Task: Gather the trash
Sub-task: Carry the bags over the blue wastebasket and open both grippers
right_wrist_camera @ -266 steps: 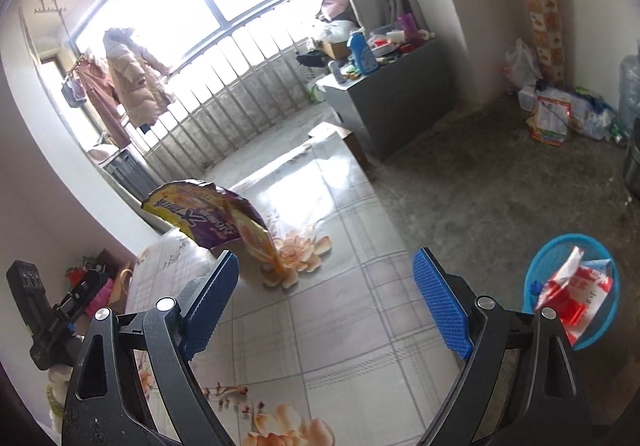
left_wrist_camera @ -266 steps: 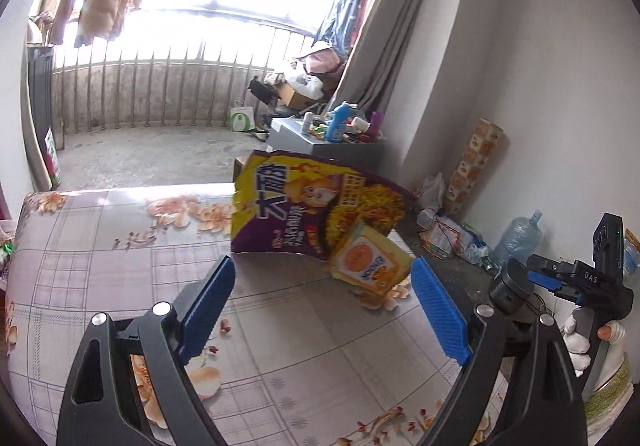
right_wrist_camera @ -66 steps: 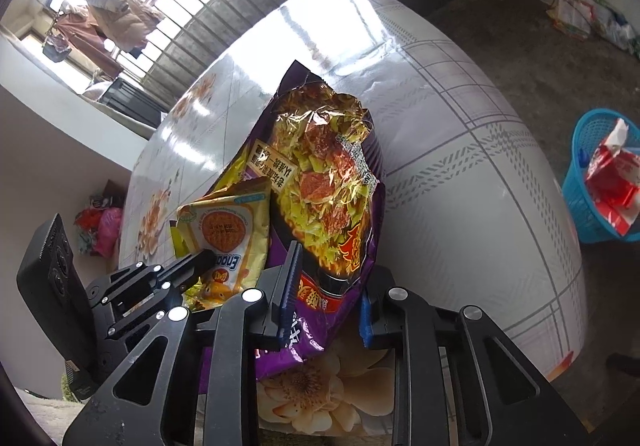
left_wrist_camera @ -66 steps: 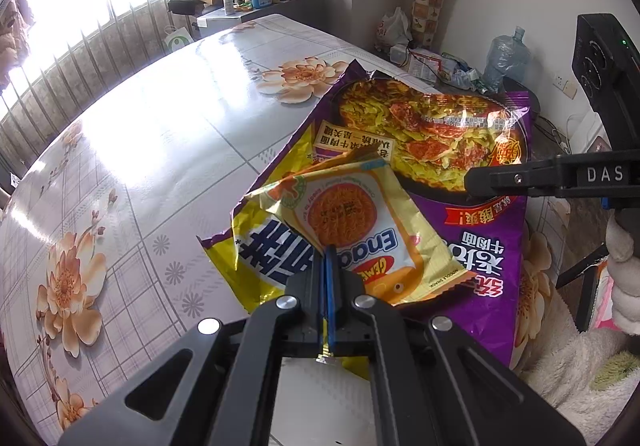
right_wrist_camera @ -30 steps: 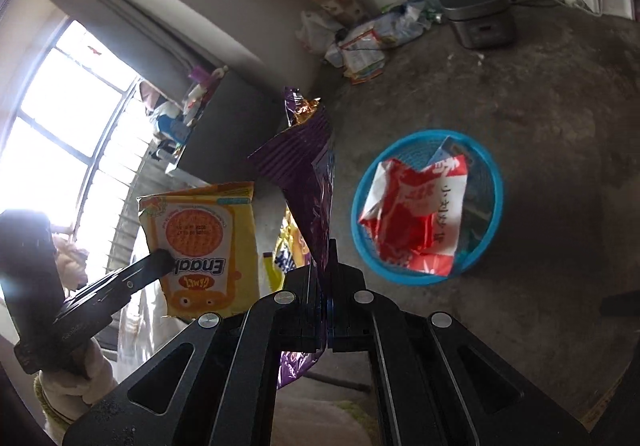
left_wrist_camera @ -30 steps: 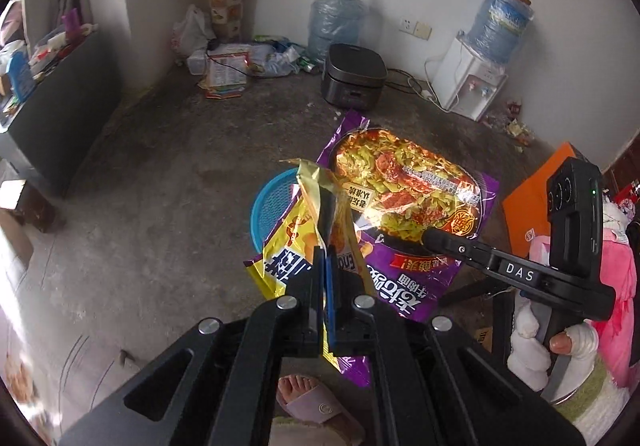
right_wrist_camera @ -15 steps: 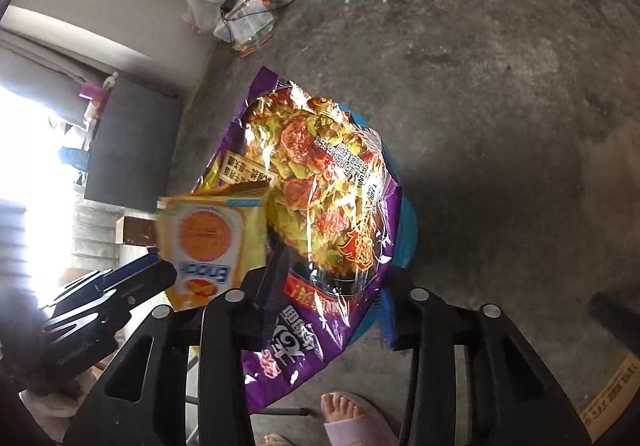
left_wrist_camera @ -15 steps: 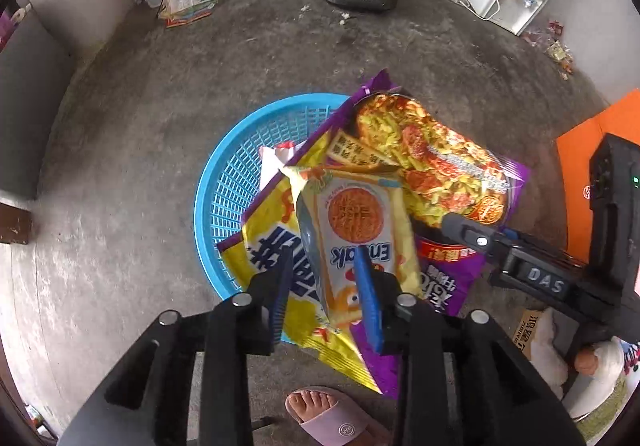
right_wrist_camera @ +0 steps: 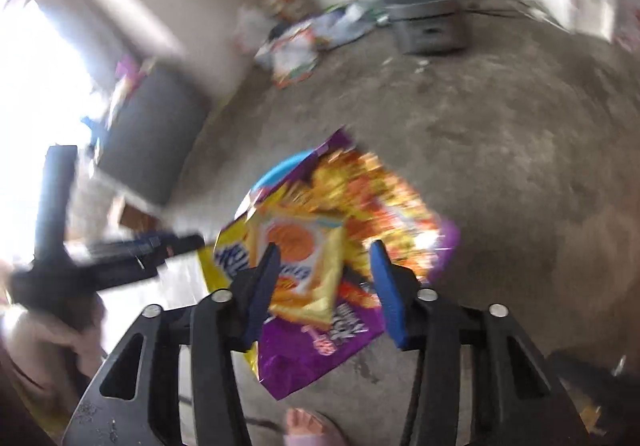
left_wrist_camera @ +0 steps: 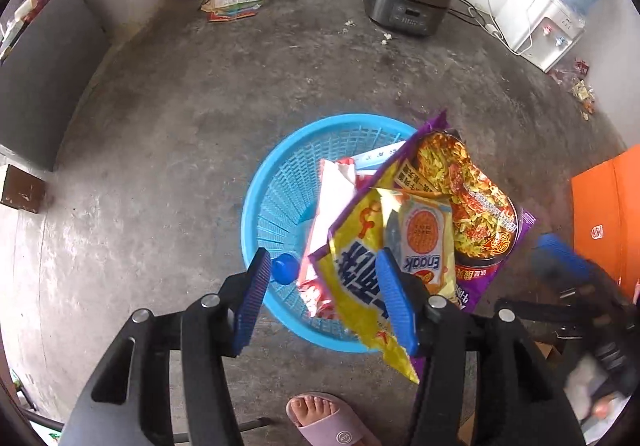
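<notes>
Below my left gripper (left_wrist_camera: 320,298), jaws opening and empty, snack wrappers (left_wrist_camera: 416,242) lie over the blue basket (left_wrist_camera: 276,198); my right gripper (right_wrist_camera: 324,282) is closing on nothing.

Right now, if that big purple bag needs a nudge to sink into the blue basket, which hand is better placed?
The right tongs: the purple bag sits directly between them, while the left tongs straddle the basket rim.
</notes>
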Demonstrator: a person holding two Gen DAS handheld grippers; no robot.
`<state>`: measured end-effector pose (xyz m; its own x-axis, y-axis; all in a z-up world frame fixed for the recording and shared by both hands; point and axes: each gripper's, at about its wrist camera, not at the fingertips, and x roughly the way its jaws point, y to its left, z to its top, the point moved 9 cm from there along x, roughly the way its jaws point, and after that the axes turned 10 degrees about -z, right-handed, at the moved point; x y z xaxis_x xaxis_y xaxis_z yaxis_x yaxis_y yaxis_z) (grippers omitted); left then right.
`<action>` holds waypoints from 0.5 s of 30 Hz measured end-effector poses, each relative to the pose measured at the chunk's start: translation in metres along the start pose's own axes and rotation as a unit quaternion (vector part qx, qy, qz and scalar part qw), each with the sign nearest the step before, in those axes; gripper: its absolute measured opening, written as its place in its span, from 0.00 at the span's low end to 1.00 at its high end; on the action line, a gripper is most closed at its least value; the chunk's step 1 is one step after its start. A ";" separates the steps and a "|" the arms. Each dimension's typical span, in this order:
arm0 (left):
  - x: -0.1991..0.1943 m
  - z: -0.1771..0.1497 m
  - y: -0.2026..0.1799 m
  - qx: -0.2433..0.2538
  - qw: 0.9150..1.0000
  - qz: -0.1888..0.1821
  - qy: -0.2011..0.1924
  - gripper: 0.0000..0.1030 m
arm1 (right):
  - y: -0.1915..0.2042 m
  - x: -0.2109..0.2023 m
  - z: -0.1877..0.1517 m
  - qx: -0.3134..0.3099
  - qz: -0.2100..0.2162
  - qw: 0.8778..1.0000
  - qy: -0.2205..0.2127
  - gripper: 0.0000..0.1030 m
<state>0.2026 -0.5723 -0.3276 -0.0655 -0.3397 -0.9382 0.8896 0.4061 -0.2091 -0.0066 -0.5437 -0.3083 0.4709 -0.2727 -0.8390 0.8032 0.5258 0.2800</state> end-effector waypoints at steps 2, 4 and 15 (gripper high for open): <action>-0.020 0.000 0.010 -0.010 1.000 -0.001 -0.011 0.52 | 0.022 0.038 -0.011 -0.041 -0.021 0.998 0.053 0.24; -0.049 -0.001 0.020 -0.014 0.999 -0.002 -0.028 0.52 | 0.033 0.088 -0.031 -0.052 -0.042 0.988 0.142 0.15; -0.232 -0.076 0.079 -0.023 0.988 0.008 -0.151 0.61 | 0.017 0.213 -0.089 -0.079 -0.176 0.928 0.318 0.13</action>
<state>0.2537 -0.3970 -0.1472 0.0931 -0.5672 -0.8183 0.8677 0.4493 -0.2127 0.0746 -0.5216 -0.5239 -0.1624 0.0545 -0.9852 0.7795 0.6193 -0.0942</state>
